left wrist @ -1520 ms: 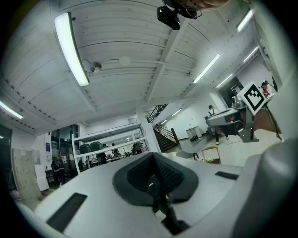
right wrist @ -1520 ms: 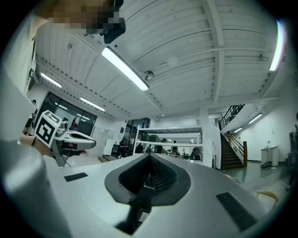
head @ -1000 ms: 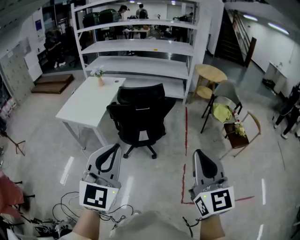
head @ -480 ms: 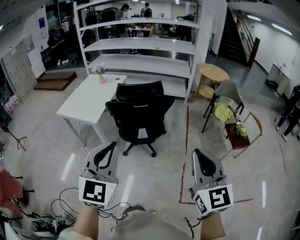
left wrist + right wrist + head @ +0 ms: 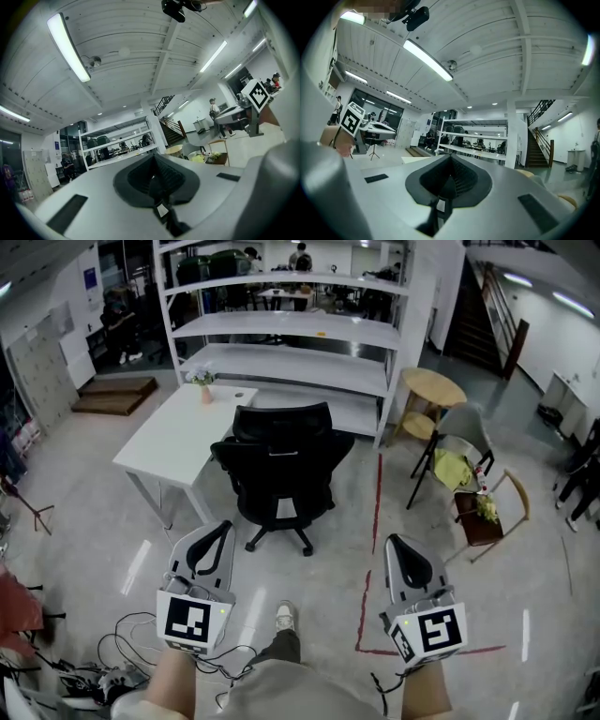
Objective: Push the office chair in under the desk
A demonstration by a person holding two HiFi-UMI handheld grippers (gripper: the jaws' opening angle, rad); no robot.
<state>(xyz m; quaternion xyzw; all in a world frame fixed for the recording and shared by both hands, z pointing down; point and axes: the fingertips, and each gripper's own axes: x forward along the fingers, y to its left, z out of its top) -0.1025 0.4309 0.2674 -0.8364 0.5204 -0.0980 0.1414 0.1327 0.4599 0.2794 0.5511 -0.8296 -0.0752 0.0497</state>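
Glossy grey workshop floor (image 5: 330, 559), white desk (image 5: 173, 442) ahead of you, black office chair (image 5: 281, 474) just beside the desk's right edge (not tucked under), your left gripper (image 5: 217, 532) and right gripper (image 5: 400, 547) both pinched closed, empty, well short of the desk

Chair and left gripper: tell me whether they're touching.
Apart. The head view shows bare floor between the chair and the left gripper, which hangs short of the chair's wheeled base.
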